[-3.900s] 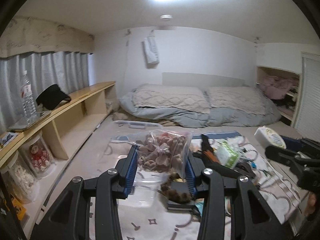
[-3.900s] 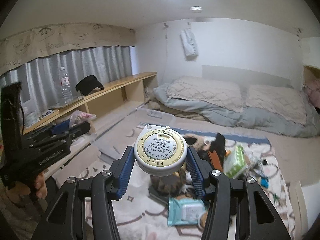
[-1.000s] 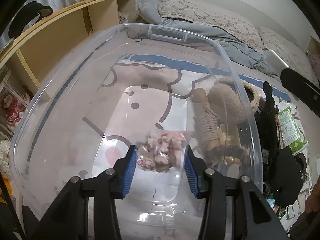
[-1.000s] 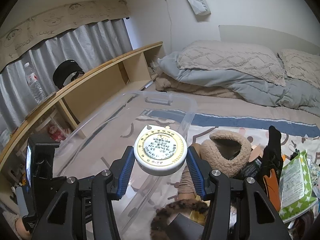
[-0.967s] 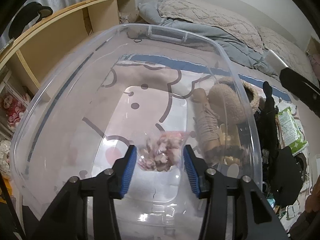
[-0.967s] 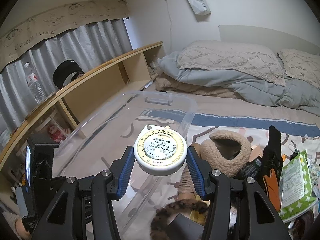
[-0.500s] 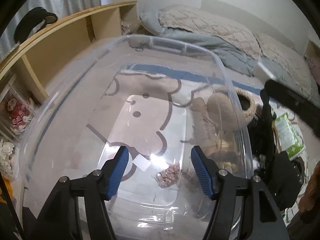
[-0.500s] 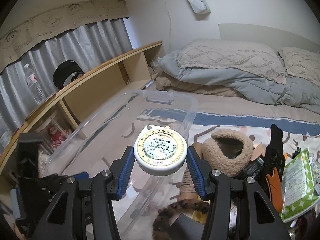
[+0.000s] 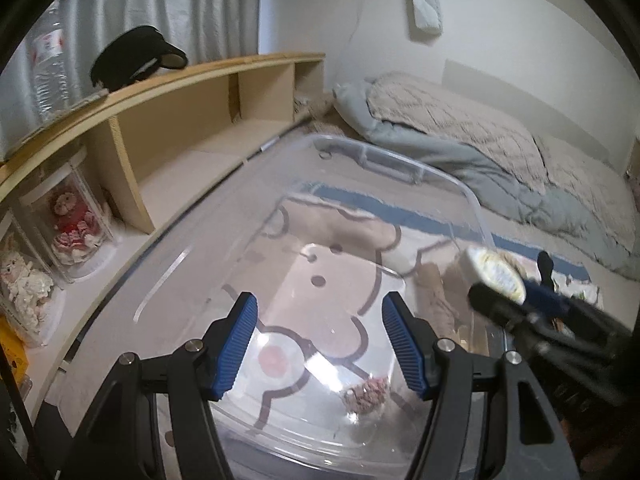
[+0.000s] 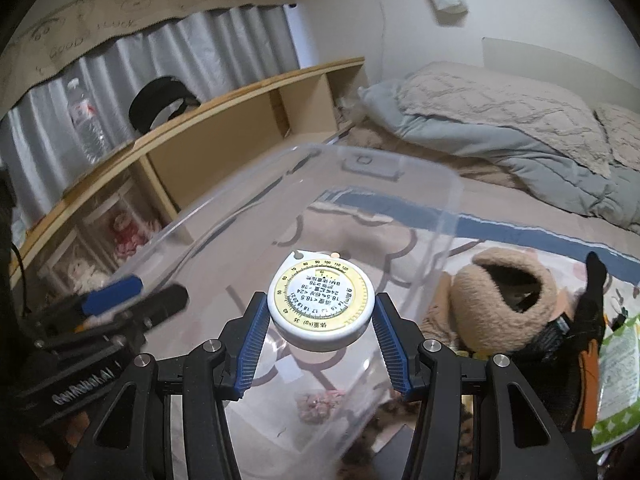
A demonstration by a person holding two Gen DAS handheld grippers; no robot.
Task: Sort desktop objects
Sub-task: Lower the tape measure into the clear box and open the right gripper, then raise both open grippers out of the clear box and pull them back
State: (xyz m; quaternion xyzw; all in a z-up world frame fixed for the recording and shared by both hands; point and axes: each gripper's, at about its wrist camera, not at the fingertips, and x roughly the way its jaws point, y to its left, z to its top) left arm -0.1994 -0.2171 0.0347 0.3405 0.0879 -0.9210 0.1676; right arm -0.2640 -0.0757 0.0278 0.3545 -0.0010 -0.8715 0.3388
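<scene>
The left gripper (image 9: 320, 340) hangs over a clear plastic bin (image 9: 452, 180); its blue fingers (image 9: 236, 344) stand apart with nothing between them, having just been opening; a small clear bag of pinkish bits (image 9: 366, 394) lies loose on the bin's floor, below and toward 4 o'clock of the gap, touching neither finger. The right gripper (image 10: 320, 336) is closed on a round tape measure (image 10: 322, 300), white-cased with a yellow dial ring and printed figures; both blue fingers (image 10: 250, 344) press its sides, and it is held above the bin (image 10: 448, 200), inside the near-right rim as far as the right wrist view shows. In that view the same bag (image 10: 318, 404) sits on the bin floor at 6 o'clock beneath the tape measure; the left gripper's black frame comes in from 9 o'clock. In the left wrist view the right gripper (image 9: 504, 300) enters at 3 o'clock with the tape measure (image 9: 494, 274) over the bin's right rim. The bin rests on a patterned blanket (image 10: 520, 248); at 3 o'clock of the bin lie a fuzzy tan slipper (image 10: 504, 300) and a green-and-white packet (image 10: 616, 380). A wooden shelf (image 9: 192, 80) runs along at 10 o'clock, carrying a water bottle (image 9: 48, 68) and a black cap (image 9: 132, 56); grey bedding (image 9: 480, 152) lies at 1 o'clock.
</scene>
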